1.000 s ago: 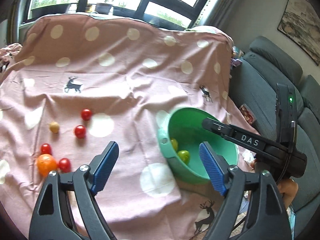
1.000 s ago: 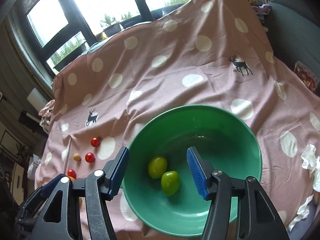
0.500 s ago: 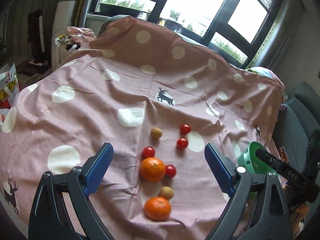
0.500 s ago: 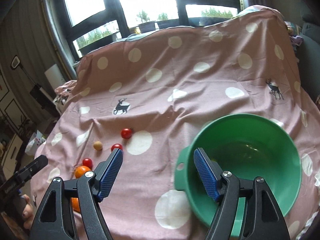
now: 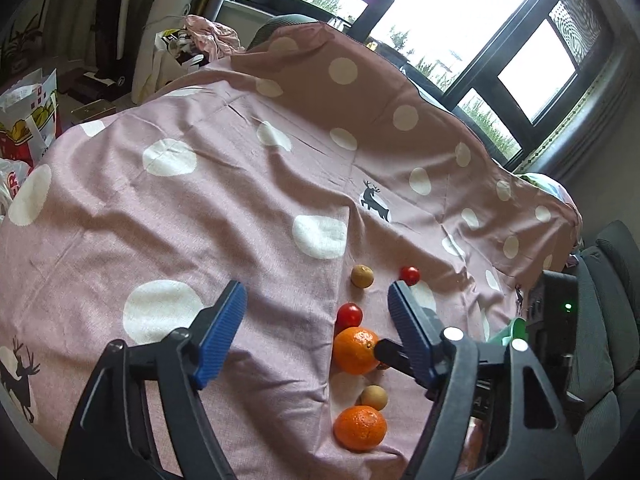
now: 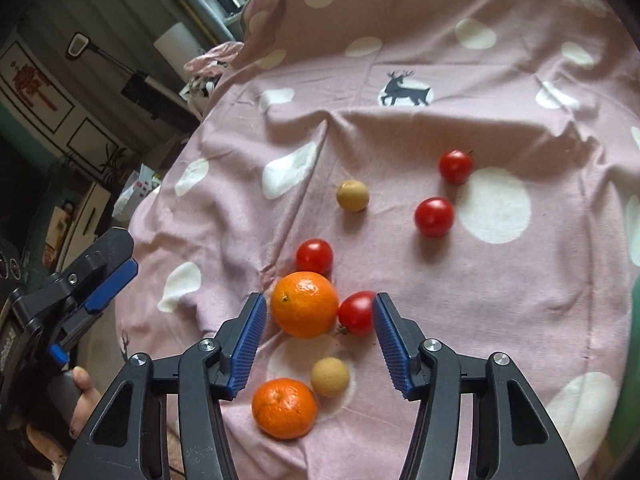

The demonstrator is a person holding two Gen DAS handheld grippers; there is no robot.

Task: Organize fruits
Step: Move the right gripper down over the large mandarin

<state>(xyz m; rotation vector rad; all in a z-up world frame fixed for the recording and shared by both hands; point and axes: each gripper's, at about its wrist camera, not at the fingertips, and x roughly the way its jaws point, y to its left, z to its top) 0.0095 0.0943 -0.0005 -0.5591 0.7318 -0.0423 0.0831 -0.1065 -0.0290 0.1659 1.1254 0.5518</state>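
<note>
Right wrist view: right claw [image 6: 318, 338] points down at the fruit, jaws spread and just been closing; nothing pinched.
Between its jaws: upper orange [image 6: 305, 304] and a red tomato [image 6: 358, 312], touching each other; neither blue pad presses them.
Nearest fruit: lower orange [image 6: 284, 408] with a tan fruit [image 6: 330, 376] just beside it, toward the near edge of the bench.
Farther fruit: one tomato [image 6: 315, 256] touching the upper orange, another tan fruit [image 6: 352, 196], two tomatoes [image 6: 434, 217] [image 6: 455, 166] toward the middle.
Cover: pink dotted cloth [image 6: 500, 280] with deer prints over the whole bench.
Bowl: green bowl [image 6: 634, 320], only a sliver at the right edge.
Left claw [image 5: 316, 328]: jaws spread and just been closing, empty, above the cloth left of the fruit.
Far: windows [image 5: 460, 8] beyond the far edge.
</note>
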